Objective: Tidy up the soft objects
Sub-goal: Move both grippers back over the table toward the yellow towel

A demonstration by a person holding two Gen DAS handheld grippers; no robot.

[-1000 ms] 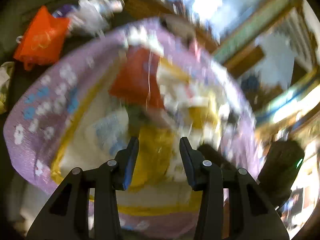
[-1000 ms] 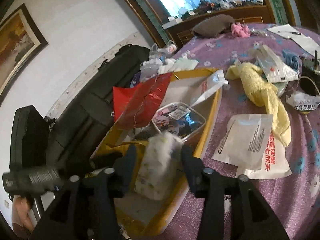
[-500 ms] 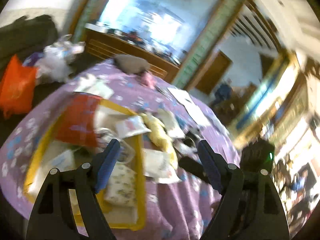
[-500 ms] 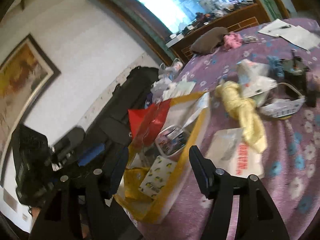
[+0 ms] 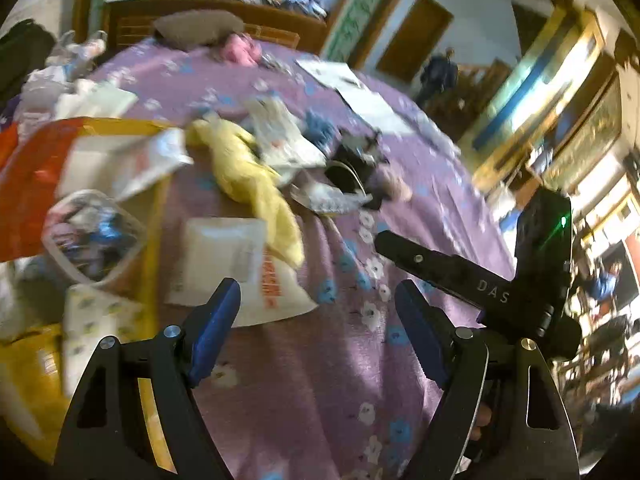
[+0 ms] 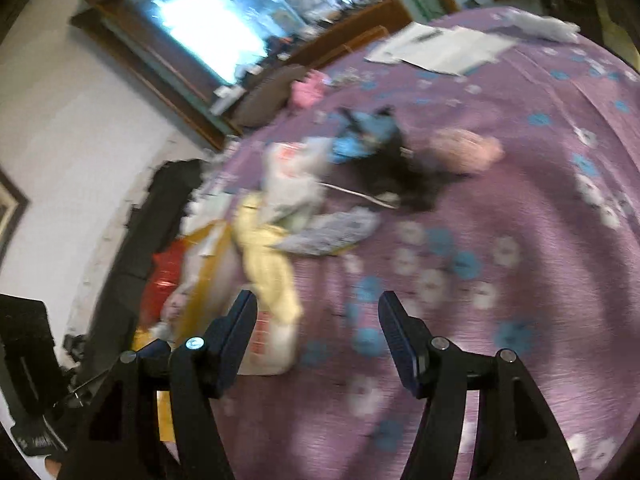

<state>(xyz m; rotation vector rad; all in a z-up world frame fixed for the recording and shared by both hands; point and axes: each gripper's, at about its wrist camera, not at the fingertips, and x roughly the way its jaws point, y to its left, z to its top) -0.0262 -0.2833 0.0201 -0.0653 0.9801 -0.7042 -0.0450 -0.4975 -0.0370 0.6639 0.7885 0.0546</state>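
A yellow-rimmed box (image 5: pixel 154 224) at the left holds a red bag (image 5: pixel 28 184), a clear tub (image 5: pixel 90 232) and a patterned tissue pack (image 5: pixel 100 320). A yellow towel (image 5: pixel 252 180) and a white plastic bag (image 5: pixel 236 268) lie on the purple flowered cloth (image 5: pixel 340 360) beside the box. My left gripper (image 5: pixel 316 326) is open and empty above the cloth. My right gripper (image 6: pixel 318 326) is open and empty; the towel (image 6: pixel 268 268) and white bag (image 6: pixel 268 344) are at its left finger. The right gripper's body also shows in the left wrist view (image 5: pixel 480 280).
Further back lie a black object with a cable (image 6: pixel 396 176), a blue cloth (image 6: pixel 360 136), a pink soft item (image 6: pixel 464 150), a pink cloth (image 6: pixel 308 90), white bags (image 5: pixel 284 140) and papers (image 6: pixel 440 46). A dark bag (image 6: pixel 148 216) stands left of the table.
My right gripper let go of the tissue pack, which now lies in the box, and opened. Both grippers pulled back and swung right, toward the items on the cloth.
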